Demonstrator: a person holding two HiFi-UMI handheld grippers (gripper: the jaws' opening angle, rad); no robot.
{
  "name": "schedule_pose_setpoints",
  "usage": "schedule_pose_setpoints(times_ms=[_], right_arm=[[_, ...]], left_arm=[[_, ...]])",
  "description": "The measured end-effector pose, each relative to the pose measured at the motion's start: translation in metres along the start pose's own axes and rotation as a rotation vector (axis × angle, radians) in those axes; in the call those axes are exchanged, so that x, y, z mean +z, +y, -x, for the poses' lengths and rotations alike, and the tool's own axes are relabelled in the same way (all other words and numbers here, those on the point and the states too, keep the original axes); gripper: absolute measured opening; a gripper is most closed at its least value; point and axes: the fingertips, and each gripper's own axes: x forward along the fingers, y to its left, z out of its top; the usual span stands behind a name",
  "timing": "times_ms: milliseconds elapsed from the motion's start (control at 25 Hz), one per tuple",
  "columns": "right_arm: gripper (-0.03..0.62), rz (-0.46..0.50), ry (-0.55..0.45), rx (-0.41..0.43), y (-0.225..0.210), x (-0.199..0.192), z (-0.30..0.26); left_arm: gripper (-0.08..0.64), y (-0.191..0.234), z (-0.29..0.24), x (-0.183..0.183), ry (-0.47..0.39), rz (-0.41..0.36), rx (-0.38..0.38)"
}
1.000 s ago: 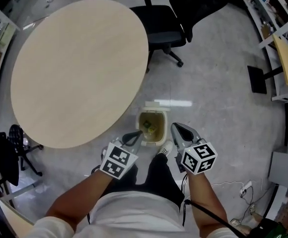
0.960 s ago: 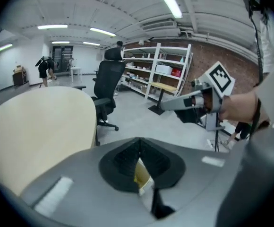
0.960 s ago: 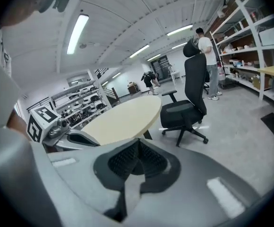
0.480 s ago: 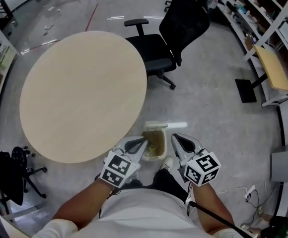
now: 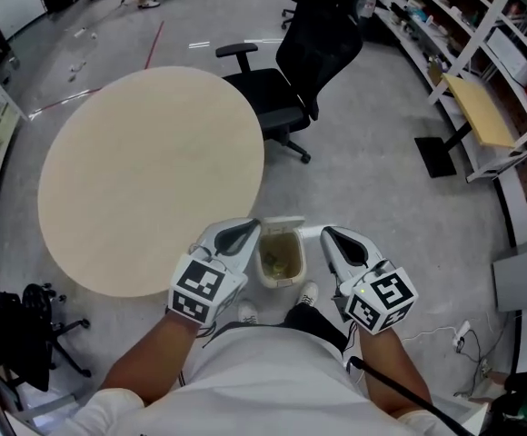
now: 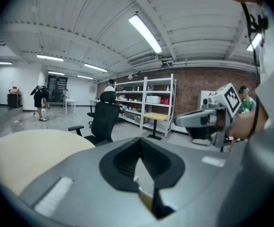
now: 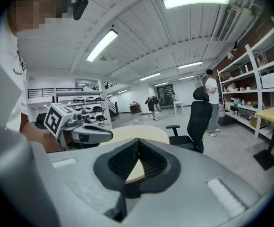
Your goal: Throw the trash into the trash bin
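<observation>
A small white trash bin (image 5: 302, 254) with its lid open stands on the floor by my feet, holding yellowish trash (image 5: 278, 260). My left gripper (image 5: 253, 224) hangs above the bin's left side, and my right gripper (image 5: 326, 232) above its right side. Both are raised well off the floor and point almost level. The left gripper (image 6: 140, 140) has its jaws together with nothing between them. The right gripper (image 7: 138, 141) is likewise shut and empty. Each gripper view shows the other gripper alongside: the right gripper (image 6: 199, 119) and the left gripper (image 7: 86, 135).
A round beige table (image 5: 145, 175) lies ahead to the left, its edge close to the bin. A black office chair (image 5: 291, 84) stands beyond it. Shelving (image 5: 495, 34) and a yellow-topped side table (image 5: 480, 109) line the right. Another chair base (image 5: 36, 321) sits at the lower left.
Both grippers have risen away from the bin and levelled out. My head view has tipped up, showing more of the room beyond the table.
</observation>
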Motion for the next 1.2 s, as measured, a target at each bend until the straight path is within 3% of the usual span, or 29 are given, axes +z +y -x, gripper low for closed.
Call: schedule_pose_setpoints(times_ms=[120, 280, 560, 1000, 1200], right_arm=[[0.002, 0.007, -0.005, -0.029, 0.002, 0.001, 0.007], [0.002, -0.006, -0.010, -0.052, 0.002, 0.002, 0.010], [0.002, 0.017, -0.025, -0.043, 0.009, 0.012, 0.020], [0.002, 0.027, -0.053, 0.039, -0.002, 0.022, 0.030], [0.002, 0.011, -0.052, 0.076, -0.013, 0.018, 0.047]], left_arm=[[0.008, -0.006, 0.003, -0.004, -0.005, 0.025, -0.024], [0.008, -0.018, 0.003, 0.002, -0.022, -0.001, -0.069], [0.008, -0.020, 0.006, 0.003, -0.034, -0.002, -0.076], [0.008, -0.032, 0.016, 0.015, -0.060, -0.019, 0.011], [0.008, -0.048, 0.014, 0.005, -0.045, 0.028, 0.065]])
